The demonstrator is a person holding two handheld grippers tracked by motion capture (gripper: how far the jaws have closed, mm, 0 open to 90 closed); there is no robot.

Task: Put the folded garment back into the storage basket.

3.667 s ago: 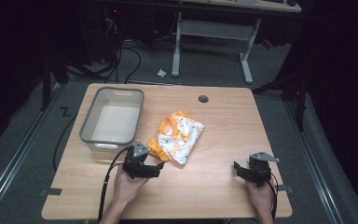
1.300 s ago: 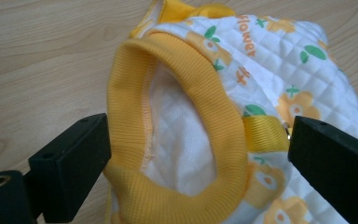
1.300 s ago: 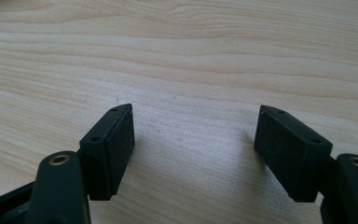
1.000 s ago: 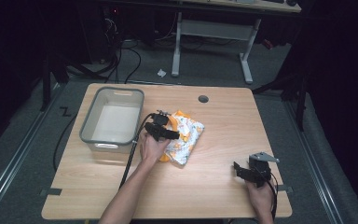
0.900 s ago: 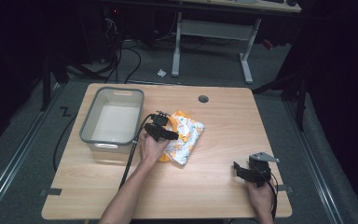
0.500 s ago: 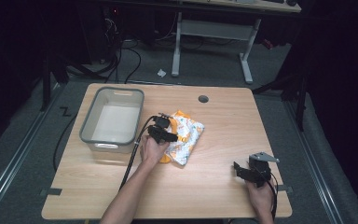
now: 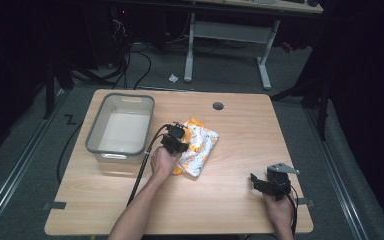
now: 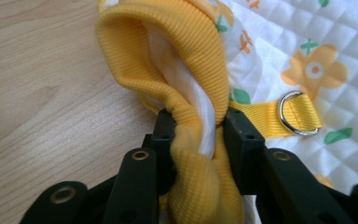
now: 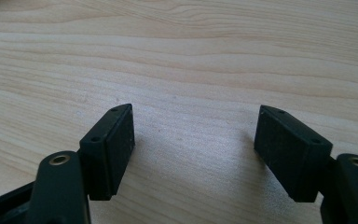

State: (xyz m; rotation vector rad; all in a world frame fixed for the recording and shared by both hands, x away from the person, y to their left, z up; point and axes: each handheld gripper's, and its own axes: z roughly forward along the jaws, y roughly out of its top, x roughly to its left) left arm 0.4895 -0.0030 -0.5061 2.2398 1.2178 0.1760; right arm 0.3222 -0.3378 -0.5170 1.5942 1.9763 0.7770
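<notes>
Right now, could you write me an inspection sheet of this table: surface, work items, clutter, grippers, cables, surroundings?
Surface: light wooden table with a round grommet hole.
Job's things: quilted white garment with orange flowers and yellow ribbed trim, lying beside an empty grey plastic tub.
Clutter: nothing seen.
Grippers: left gripper has just been closing, its jaws now pinch the yellow trim; right gripper open, resting on bare wood.
Cables: black cable trails from the left gripper; more cables on the floor behind.
Surroundings: dark room, grey carpet, white desk frame beyond.
</notes>
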